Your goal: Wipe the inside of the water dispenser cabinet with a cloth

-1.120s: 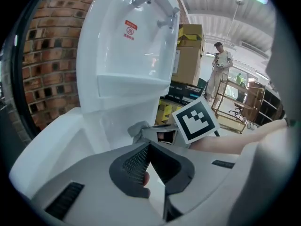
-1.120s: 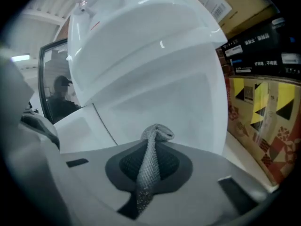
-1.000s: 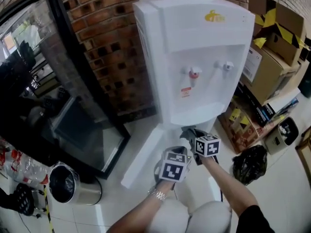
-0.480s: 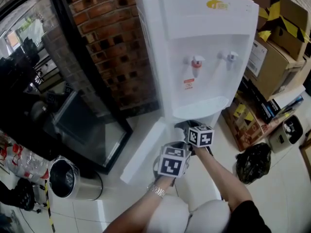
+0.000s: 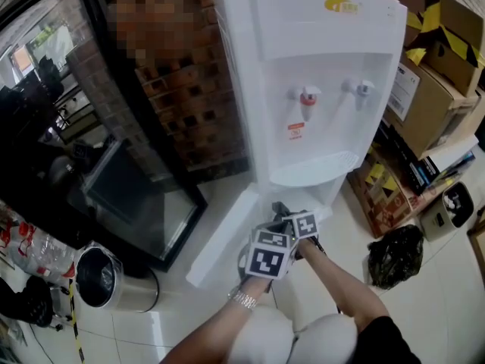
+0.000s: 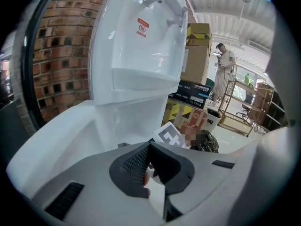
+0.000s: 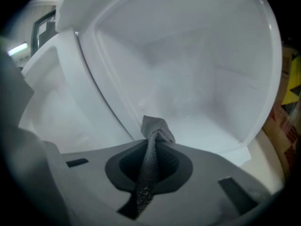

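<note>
Grey mesh cloth (image 7: 152, 147), twisted upright, pinched in right tongs (image 7: 150, 167); white cabinet (image 7: 202, 74) open before it.

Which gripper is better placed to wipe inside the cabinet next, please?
The right gripper: its fingers are shut on the grey cloth and it points straight into the open cabinet. The left gripper has no cloth.

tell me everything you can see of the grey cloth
The cloth is a grey, finely woven, mesh-like rag, bunched into a twisted strip. The right gripper is shut on it, and its crumpled end pokes past the jaws toward the open white cabinet. Whether it touches the cabinet's floor cannot be told.
</note>
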